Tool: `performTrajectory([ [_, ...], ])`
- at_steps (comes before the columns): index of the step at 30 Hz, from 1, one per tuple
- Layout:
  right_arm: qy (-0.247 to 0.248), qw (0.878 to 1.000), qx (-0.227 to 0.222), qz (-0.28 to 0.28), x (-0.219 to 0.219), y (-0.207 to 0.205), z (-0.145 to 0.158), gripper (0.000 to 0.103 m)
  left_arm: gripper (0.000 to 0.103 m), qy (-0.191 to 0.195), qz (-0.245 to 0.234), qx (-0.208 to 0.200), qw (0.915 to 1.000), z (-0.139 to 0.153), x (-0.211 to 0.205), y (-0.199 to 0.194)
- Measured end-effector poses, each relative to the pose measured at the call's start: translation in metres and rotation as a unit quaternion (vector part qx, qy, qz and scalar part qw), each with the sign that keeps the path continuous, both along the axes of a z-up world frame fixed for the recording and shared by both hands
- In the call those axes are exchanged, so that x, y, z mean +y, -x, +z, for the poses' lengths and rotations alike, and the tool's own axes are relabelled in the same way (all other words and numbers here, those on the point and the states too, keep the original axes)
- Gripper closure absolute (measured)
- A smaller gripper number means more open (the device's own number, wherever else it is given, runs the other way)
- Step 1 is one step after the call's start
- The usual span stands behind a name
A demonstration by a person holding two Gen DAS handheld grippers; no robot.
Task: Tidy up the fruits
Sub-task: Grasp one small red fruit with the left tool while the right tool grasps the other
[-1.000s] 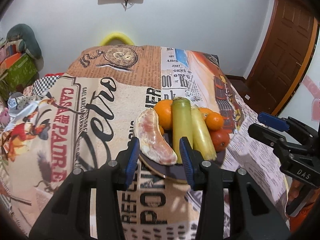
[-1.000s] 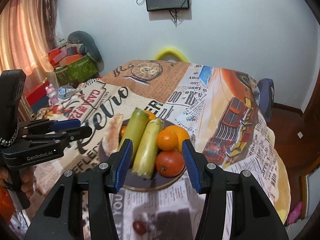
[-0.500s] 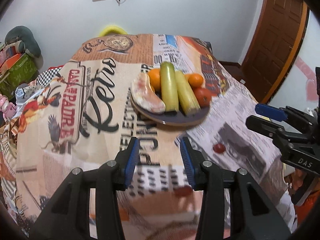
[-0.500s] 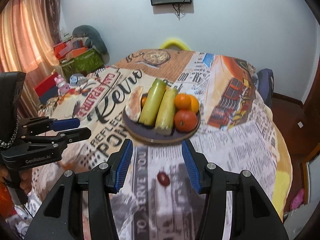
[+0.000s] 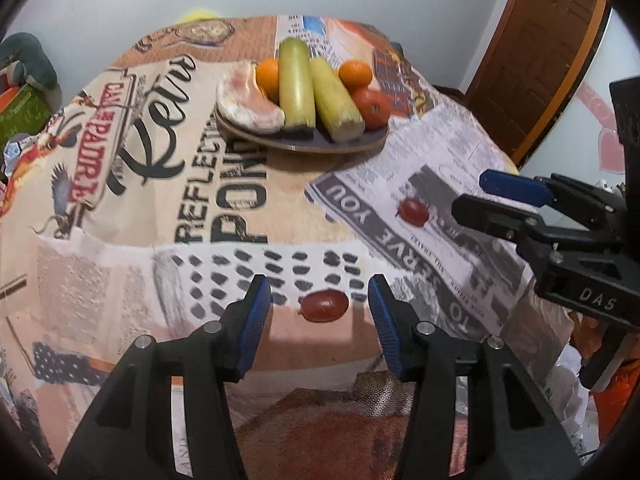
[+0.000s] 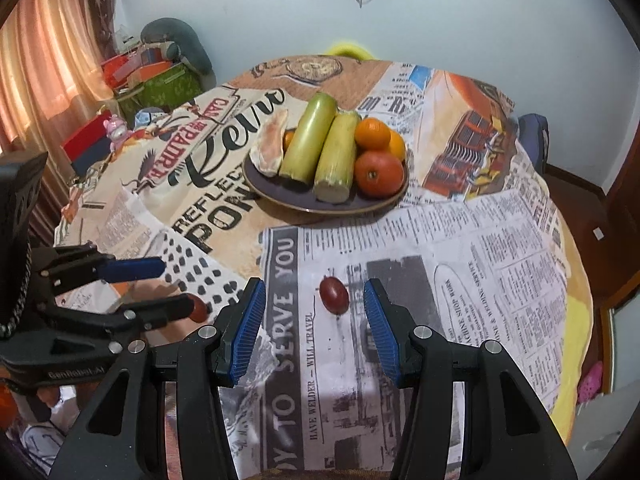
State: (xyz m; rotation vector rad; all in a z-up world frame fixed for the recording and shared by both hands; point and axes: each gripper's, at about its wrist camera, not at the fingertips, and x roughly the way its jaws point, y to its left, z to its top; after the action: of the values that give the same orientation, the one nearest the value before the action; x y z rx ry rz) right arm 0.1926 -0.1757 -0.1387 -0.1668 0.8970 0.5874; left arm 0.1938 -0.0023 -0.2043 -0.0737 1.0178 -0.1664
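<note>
Left tool [image 5: 319, 306] wide open, straddling grape [image 5: 324, 305]; right tool [image 6: 314, 306] wide open, empty, second grape [image 6: 334, 295] between tips

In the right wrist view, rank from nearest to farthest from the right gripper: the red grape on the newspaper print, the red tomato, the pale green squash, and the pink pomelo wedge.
1. Small red grape: on the cloth between the open right gripper fingers.
2. Round red tomato: on the dark plate, near right edge.
3. Long pale green squash: plate's middle-left, and pink peeled pomelo wedge: plate's left edge; too close to call.
</note>
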Motion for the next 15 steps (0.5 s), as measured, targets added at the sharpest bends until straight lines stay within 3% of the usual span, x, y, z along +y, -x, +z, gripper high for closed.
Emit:
performTrajectory([
  [2, -0.002, 1.000, 0.006, -0.001, -0.001, -0.001, -0.005, 0.056, 0.053, -0.003, -0.002, 0.004, 1.0000, -0.006, -0.002, -0.001],
  [12, 0.000, 0.999, 0.042, 0.003, 0.003, -0.012, -0.031, 0.056, 0.075, 0.001, -0.019, 0.016, 0.9997, -0.023, -0.005, -0.006],
  [15, -0.001, 0.999, 0.049, -0.001, 0.003, -0.017, -0.038, 0.062, 0.076, 0.009, -0.021, 0.016, 0.9996, -0.022, -0.001, -0.007],
])
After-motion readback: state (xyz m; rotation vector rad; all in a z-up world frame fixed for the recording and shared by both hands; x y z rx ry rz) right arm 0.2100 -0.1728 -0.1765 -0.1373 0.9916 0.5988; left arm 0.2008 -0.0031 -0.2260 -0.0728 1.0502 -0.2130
